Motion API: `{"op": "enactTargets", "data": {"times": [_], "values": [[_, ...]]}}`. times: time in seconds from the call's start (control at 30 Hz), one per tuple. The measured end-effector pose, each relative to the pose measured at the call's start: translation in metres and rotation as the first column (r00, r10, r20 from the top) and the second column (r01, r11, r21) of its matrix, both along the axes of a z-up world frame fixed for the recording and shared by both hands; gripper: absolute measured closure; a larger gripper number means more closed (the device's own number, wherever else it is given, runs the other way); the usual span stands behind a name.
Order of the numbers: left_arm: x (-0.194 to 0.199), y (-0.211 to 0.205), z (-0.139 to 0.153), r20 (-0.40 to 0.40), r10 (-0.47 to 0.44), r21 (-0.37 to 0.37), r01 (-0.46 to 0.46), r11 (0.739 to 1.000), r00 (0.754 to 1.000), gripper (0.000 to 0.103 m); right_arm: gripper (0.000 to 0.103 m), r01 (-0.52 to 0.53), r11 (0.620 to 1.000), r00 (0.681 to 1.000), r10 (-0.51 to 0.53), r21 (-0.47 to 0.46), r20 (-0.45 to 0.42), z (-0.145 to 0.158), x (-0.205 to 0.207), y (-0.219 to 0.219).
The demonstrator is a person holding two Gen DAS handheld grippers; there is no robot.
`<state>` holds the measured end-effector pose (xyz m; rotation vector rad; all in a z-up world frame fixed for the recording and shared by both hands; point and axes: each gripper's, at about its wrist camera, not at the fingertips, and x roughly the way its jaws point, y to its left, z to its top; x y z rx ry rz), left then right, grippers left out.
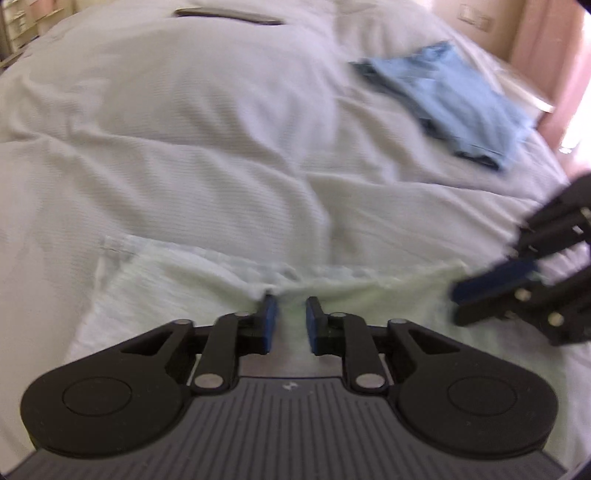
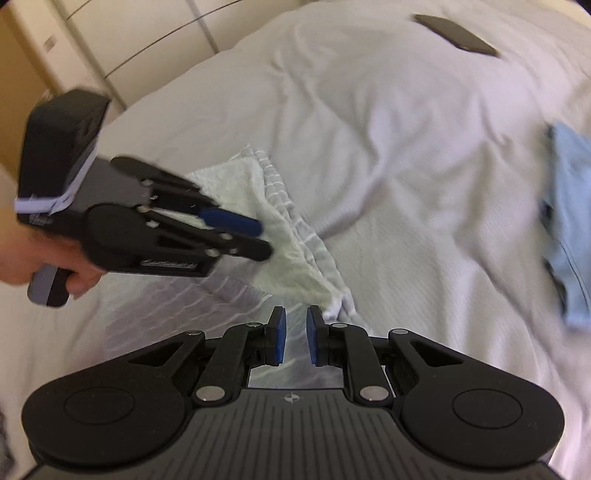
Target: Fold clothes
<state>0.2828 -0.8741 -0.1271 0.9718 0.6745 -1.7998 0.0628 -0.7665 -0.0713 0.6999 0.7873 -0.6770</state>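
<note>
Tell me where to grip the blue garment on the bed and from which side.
Grip the blue garment at its near corner, where its dark hem shows, coming in low from the front edge of the bed. It lies flat and apart from the pale towel, so only an edge offers a pinch. The right claw is likely nearer; both claws look open.

Blue garment (image 2: 569, 229) blurred, perhaps edge-cropped

claws: 2 (image 1: 291, 319) (image 2: 295, 334) | pale towel: 1 (image 1: 166, 280) | blue garment: 1 (image 1: 454, 99) | phone: 1 (image 2: 456, 35)
</note>
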Motion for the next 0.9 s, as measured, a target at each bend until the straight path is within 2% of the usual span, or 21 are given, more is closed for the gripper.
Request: {"op": "enactTargets", "data": {"times": [0.1,0.2,0.37,0.53,0.6,0.63,0.73,0.9], "values": [[0.006,-0.015,-0.003,0.002,-0.004,0.000,0.004,1.000,1.000,0.100,0.103,0.016,1.000,1.000,-0.016,0.010,-0.007,-0.006,-0.009,0.000],[0.005,-0.022,-0.003,0.016,-0.014,-0.010,0.015,1.000,1.000,0.100,0.103,0.040,0.999,0.999,-0.040,0.026,-0.010,-0.010,-0.021,0.003],[0.015,-0.034,-0.003,0.023,0.034,-0.016,-0.033,0.999,0.999,0.100,0.103,0.088,0.994,0.996,-0.088,0.066,-0.008,-0.013,-0.038,0.010],[0.038,-0.031,0.023,0.057,0.116,-0.078,-0.111,0.991,0.992,0.097,0.103,0.109,0.991,0.994,-0.107,0.080,-0.030,-0.014,-0.048,0.018],[0.051,-0.021,0.039,0.079,0.151,-0.109,-0.142,0.984,0.985,0.089,0.103,0.120,0.990,0.992,-0.116,0.080,-0.049,-0.012,-0.053,0.023],[0.058,-0.013,0.047,0.092,0.164,-0.120,-0.152,0.981,0.982,0.088,0.101,0.128,0.989,0.990,-0.123,0.075,-0.067,-0.009,-0.055,0.026],[0.079,0.023,0.067,0.129,0.192,-0.134,-0.175,0.975,0.973,0.087,0.085,0.152,0.987,0.985,-0.147,0.059,-0.090,0.008,-0.060,0.040],[0.107,0.099,0.091,0.184,0.219,-0.127,-0.197,0.972,0.958,0.085,0.082,0.115,0.993,0.992,-0.113,0.037,-0.053,0.045,-0.052,0.076]]}}
